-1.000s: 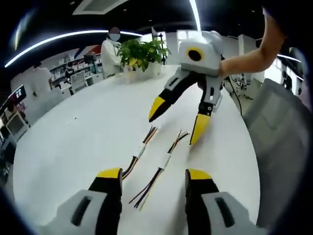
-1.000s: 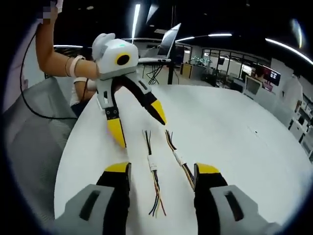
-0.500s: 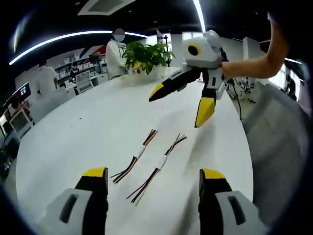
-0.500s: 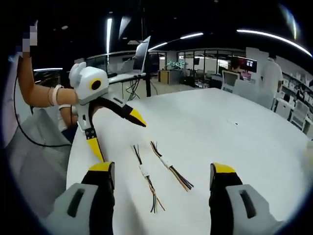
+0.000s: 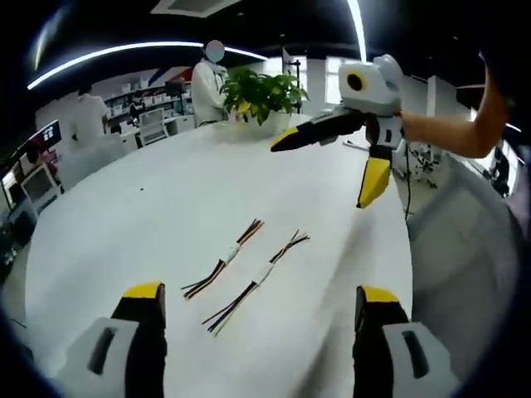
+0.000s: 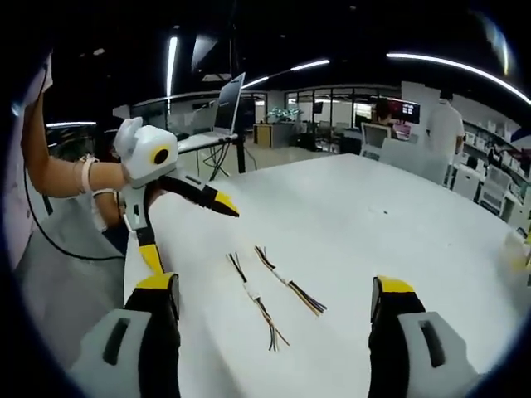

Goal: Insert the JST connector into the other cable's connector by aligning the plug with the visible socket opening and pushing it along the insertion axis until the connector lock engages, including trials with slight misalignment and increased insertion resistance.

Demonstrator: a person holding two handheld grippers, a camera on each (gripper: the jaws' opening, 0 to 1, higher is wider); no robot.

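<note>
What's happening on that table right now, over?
Left tool and right tool open, above table, holding nothing. Two cables lie apart on white table, unmated. Nothing in the way.

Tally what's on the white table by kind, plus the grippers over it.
Cable pieces with a white connector: 2, first, second
Potted plant: 1
Grippers, both open: 2, left, right
Total: 5
</note>
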